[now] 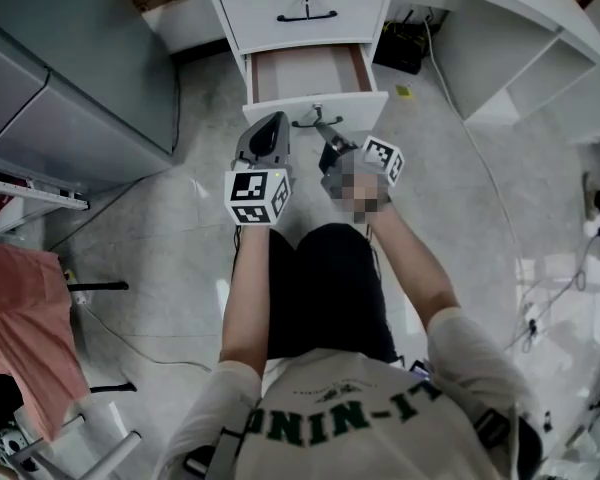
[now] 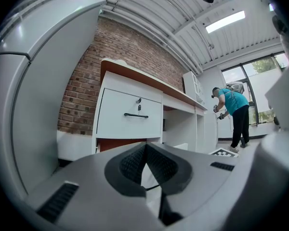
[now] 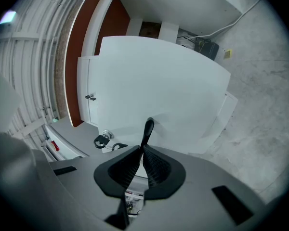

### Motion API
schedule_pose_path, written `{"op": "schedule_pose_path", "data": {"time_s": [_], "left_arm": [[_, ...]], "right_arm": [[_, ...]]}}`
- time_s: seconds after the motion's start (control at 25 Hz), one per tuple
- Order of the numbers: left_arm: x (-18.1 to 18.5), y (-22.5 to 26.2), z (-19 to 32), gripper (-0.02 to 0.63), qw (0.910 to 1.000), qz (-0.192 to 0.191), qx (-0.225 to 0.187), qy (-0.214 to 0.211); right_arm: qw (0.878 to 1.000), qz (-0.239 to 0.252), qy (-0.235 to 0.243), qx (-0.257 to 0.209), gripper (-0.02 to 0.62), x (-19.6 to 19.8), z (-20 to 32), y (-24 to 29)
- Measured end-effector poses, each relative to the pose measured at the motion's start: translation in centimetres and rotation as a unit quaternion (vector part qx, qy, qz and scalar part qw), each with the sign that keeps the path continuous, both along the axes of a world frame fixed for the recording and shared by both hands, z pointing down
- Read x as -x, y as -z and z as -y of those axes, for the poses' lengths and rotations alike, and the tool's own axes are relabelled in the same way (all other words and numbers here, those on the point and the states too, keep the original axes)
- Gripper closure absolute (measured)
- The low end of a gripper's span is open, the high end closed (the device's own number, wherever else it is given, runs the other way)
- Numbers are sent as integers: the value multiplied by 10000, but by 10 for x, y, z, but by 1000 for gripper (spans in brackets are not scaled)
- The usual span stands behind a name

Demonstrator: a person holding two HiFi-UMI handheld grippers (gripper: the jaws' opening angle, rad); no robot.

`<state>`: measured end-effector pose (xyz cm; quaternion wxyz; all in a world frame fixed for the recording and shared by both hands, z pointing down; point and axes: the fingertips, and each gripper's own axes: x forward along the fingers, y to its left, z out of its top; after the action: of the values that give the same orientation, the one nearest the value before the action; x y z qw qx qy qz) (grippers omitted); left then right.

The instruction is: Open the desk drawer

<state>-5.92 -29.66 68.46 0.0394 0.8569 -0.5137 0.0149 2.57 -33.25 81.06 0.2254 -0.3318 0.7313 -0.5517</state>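
The white desk's lower drawer [image 1: 316, 106] stands pulled partly out, showing its red-brown inside [image 1: 310, 73]. My right gripper [image 1: 325, 134] is shut on the drawer's black handle [image 3: 147, 131], which rises between the pads in the right gripper view in front of the white drawer front [image 3: 159, 90]. A small key [image 3: 102, 139] hangs in the lock beside the handle. My left gripper [image 1: 270, 128] hovers just left of the handle, close to the drawer front, its jaws shut and holding nothing [image 2: 145, 150]. The upper drawer [image 1: 305, 13] stays closed.
A grey cabinet [image 1: 70, 78] stands to the left. Under the desk's open bay lie a black box and cables [image 1: 405, 43], with white shelves [image 1: 540, 68] at the right. A person in a teal shirt [image 2: 231, 114] stands far off. My legs are below the grippers.
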Motion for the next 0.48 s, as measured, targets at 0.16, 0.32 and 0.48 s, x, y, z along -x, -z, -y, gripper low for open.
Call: {"op": "schedule_pose_path", "data": {"time_s": [0.16,0.32,0.48], "left_arm": [[-1,0,-9,606,10000,-4,7,4],[-4,0,-17,606,10000,25,2,-65],[-3,-6,-24,606,9999,32,77,-121]], "right_arm": [[10000,-29,67,61,571,-2,-12,-3],[9999,-9,88,80,571,-4,-24,-4],[9999,59,28,159,571,-3,-35,-10]]}}
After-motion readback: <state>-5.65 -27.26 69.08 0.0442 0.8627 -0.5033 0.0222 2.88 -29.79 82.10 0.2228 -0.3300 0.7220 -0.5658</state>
